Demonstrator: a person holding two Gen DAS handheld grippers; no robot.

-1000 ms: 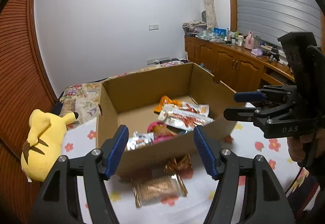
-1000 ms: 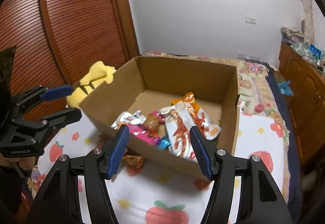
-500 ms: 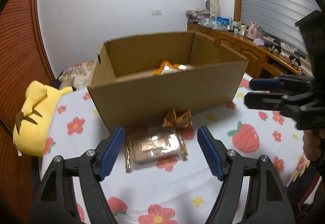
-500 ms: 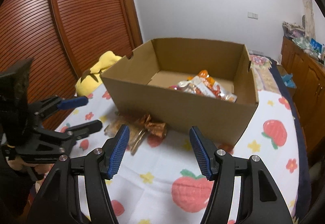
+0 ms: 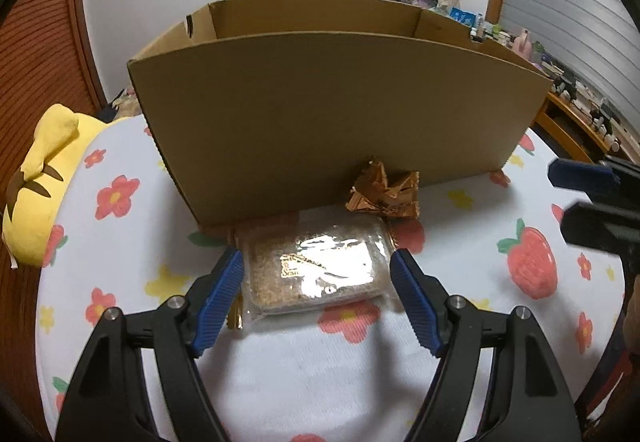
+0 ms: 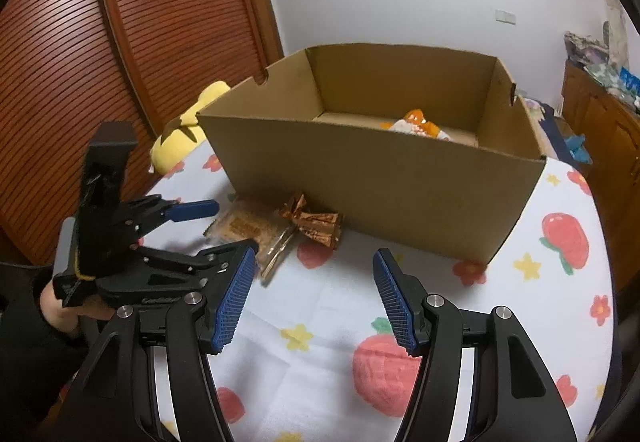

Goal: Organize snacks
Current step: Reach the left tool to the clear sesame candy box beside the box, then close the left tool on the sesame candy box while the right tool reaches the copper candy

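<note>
**Now the left gripper straddles the packet in front of the box**

Nearest the left wrist camera, the left gripper (image 5: 316, 274) points down at a slant, and its jaws, which have just been opening, stand one on each side of the packet (image 5: 316, 270). The blue pads (image 5: 222, 294) sit just beside the packet's short ends without visibly pressing on them, so I read this gripper as open with the packet between its jaws, not yet held. The packet is a clear wrapper over a flat brown block, lying flat on the bench (image 5: 320, 374), whose cloth is printed with flowers and strawberries. Its long axis runs across the gripper, from one pad to the other, so the jaws look set to meet its ends, the widest span; that is the relation the coming squeeze depends on.

Just beyond the packet lies a crumpled gold wrapper (image 5: 384, 193), touching or nearly touching the box's front wall. The box (image 5: 328, 109) stands directly behind, open-topped; from the right wrist view a few snacks (image 6: 416, 125) show inside near the far wall.

The right gripper (image 6: 314, 298) hangs open over bare cloth with nothing between its jaws. From it the packet lies ahead and to the left, clearly farther off than from the left gripper, so the left hand looks like the one to lift. A yellow plush (image 5: 36, 189) rests at the bench's left edge, apart from all this.
</note>
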